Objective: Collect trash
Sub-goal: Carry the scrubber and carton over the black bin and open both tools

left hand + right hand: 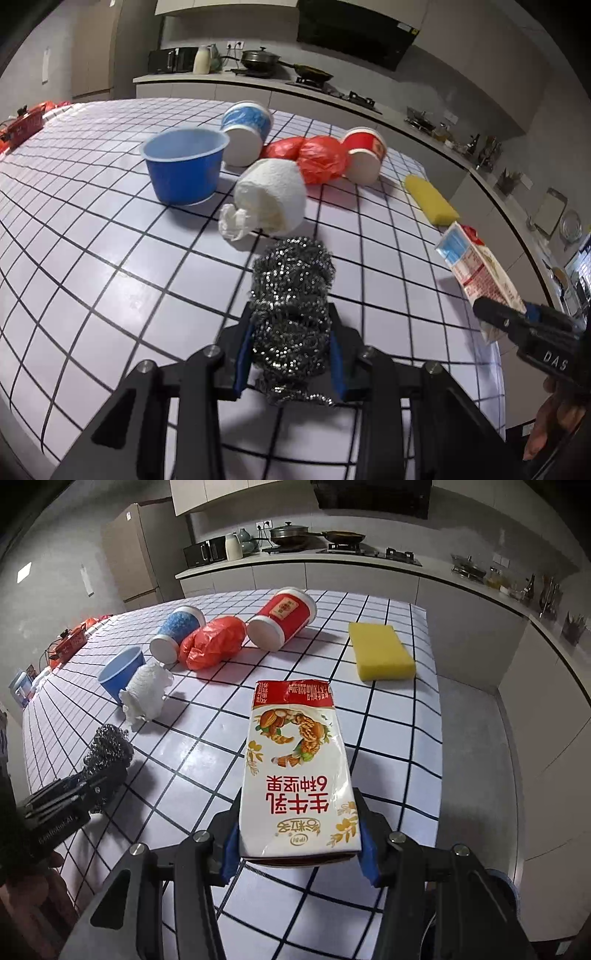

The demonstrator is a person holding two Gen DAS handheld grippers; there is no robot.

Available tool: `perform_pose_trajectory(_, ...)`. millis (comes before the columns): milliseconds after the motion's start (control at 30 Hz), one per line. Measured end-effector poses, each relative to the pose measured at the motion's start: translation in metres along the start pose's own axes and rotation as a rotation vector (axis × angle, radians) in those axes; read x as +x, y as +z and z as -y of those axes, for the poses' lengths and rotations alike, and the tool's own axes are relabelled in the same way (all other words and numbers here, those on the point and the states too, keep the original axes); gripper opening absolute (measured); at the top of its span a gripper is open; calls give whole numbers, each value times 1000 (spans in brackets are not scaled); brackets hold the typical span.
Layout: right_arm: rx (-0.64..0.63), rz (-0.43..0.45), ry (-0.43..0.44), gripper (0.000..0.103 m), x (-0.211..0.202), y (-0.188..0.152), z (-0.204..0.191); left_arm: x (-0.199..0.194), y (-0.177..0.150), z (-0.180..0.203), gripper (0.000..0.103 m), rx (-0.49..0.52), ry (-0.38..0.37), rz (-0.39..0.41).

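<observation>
My left gripper point(291, 347) is shut on a steel wool scourer point(293, 291), whose silvery tangle bulges out ahead of the blue pads. In the right wrist view that same scourer point(109, 749) shows at the left, above the checked tablecloth. A white and red milk carton point(297, 771) is clamped between the pads of my right gripper point(299, 849); it shows again as the carton point(476, 269) at the right edge of the left wrist view. On the table lie a crumpled white paper wad point(273, 199), a red plastic bag point(317, 157), a red paper cup point(365, 155) and a blue-patterned paper cup point(245, 127), both cups on their sides.
A blue plastic bowl point(184, 166) stands upright left of the paper wad. A yellow sponge point(380, 651) lies near the table's right edge point(436, 701), beyond which is grey floor. Kitchen counters point(369, 563) with pans run behind. Red items point(22, 123) sit at the far left.
</observation>
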State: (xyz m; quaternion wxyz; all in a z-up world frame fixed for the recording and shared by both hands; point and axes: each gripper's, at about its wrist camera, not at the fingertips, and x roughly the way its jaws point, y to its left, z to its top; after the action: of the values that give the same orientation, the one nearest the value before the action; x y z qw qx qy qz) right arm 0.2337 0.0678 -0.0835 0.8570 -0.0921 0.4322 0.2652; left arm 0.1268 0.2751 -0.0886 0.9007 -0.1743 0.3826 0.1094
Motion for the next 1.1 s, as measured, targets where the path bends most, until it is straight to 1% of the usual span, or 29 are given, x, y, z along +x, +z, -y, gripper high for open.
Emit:
perform_pose_trajectory(133,9,16,-3,53,-15,-5,7,-9,-4,14,36,21,-8,6)
perform_pose_trajectory(333,29,35,-16,53,-43,-23,24,-23,-13,43,36,63,-14,23)
perform_pose_trajectory(700,73,51,-35,53,-76,-58,54,-41,-41,93,36,131,-33,14)
perform_pose_trajectory(1000,115,74,-58,53,-115,-89,85,-57,-59,135,36,185,-71,17)
perform_pose_trajectory(1100,125,82,-72,53,-129,-100,96,-62,-66,154,36,211,-98,17)
